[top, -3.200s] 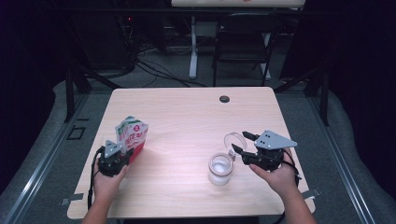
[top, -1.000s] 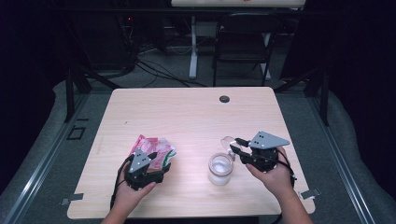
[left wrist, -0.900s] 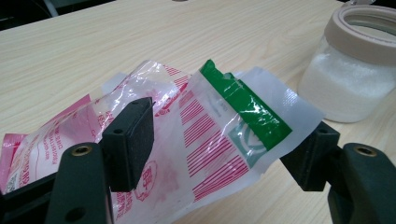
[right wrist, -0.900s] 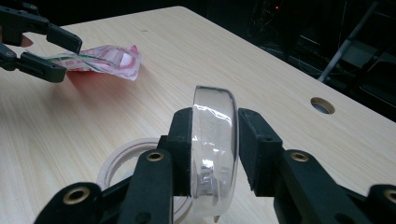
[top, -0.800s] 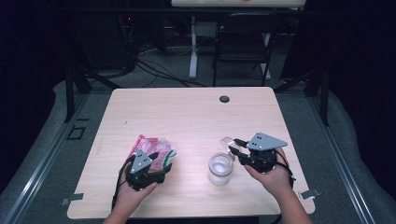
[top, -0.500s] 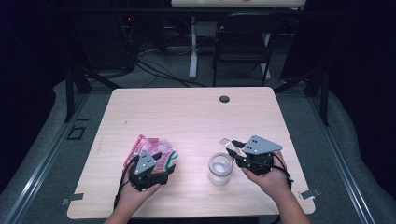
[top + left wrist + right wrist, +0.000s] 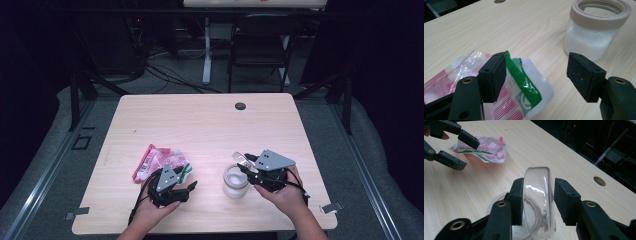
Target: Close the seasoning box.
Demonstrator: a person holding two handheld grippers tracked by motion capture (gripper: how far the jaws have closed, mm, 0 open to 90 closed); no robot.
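A red, white and green plastic bag (image 7: 159, 161) (image 7: 524, 85) (image 7: 489, 150) lies flat on the table. My left gripper (image 7: 187, 178) (image 7: 536, 72) (image 7: 466, 153) hovers open at its near right corner, jaws wide and holding nothing. A glass jar (image 7: 235, 182) (image 7: 594, 37) (image 7: 492, 206) of white powder stands uncovered to the right. Its clear lid (image 7: 241, 159) (image 7: 536, 185) stands on edge just above the jar, between the jaws of my right gripper (image 7: 240, 163) (image 7: 537, 195). Those jaws have just been opening; the lid leans on one pad and a thin gap shows at the other.
The light wooden table (image 7: 210, 125) has a round cable hole (image 7: 240, 106) (image 7: 599, 180) near its far edge. A dark chair (image 7: 260, 40) and cables sit on the floor beyond the table.
The bag, earlier held upright at the left, now lies flat nearer the middle. The left gripper has drawn back toward the near right. The right gripper has shifted slightly left over the jar.
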